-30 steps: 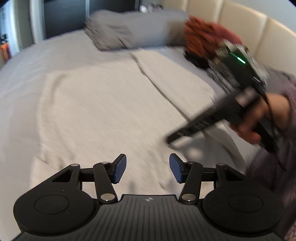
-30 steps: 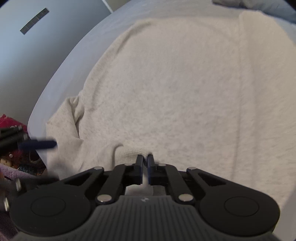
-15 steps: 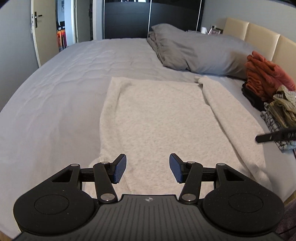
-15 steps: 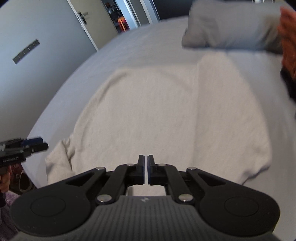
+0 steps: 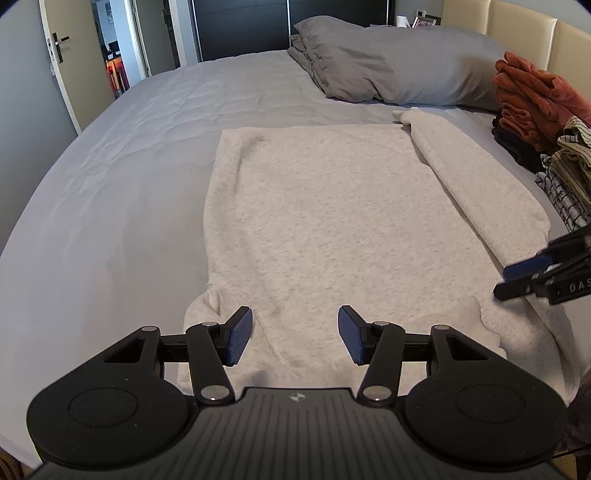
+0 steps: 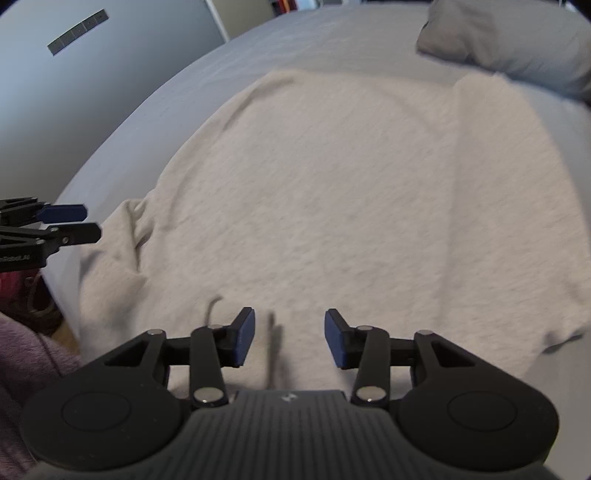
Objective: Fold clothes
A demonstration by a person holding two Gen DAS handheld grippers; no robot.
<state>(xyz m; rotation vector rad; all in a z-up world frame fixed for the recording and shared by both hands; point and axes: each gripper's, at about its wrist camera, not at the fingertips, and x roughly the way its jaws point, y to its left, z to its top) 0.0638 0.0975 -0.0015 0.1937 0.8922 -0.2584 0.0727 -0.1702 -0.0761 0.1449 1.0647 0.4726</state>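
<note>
Soft, floppy pale sweater [image 5: 332, 229] spread flat by near edge of bed [image 5: 110, 177]. Left gripper [image 5: 295, 334], right gripper [image 6: 290, 338]: both wide apart, holding nothing. Best pinched at thick hem.

You are looking across a bed [image 5: 155, 155] whose grey sheet is lying lightly rumpled. At the bed's head, grey pillows [image 5: 391, 62] are leaning against a cream padded headboard [image 5: 517, 33]. Just beside the pillows, rust-orange clothes [image 5: 532, 96] are sitting on top of something black, with striped and checked fabrics [image 5: 569, 173] piling up next to them. Beyond the bed's far edge, a dark wardrobe [image 5: 243, 26] is standing, and near it a door [image 5: 62, 59] with a metal handle is hanging open. In the right wrist view, a grey wall beyond the bed is carrying a dark strip [image 6: 81, 31].
</note>
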